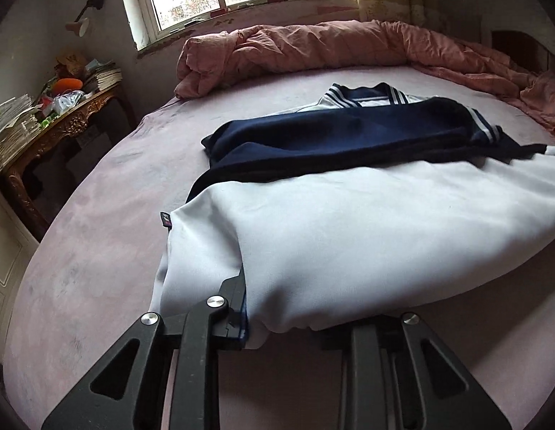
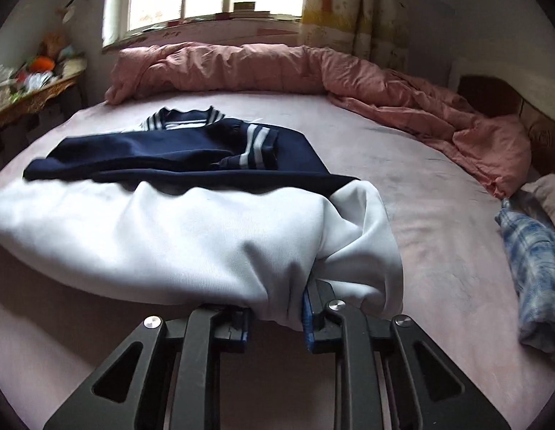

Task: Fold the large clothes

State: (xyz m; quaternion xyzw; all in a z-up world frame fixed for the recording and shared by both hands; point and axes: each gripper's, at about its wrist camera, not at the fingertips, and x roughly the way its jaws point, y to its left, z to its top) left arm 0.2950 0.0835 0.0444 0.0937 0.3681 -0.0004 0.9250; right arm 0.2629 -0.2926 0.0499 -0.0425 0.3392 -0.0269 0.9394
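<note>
Pink bed sheet lies flat under our jacket. Left gripper and right gripper both pinch its white hem — we should lift evenly, keeping the fold square.

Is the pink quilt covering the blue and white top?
No, the pink quilt lies bunched along the far edge of the bed, apart from the top.

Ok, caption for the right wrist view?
Right gripper pinches the white hem of a navy-and-white jacket on a pink bed.
</note>
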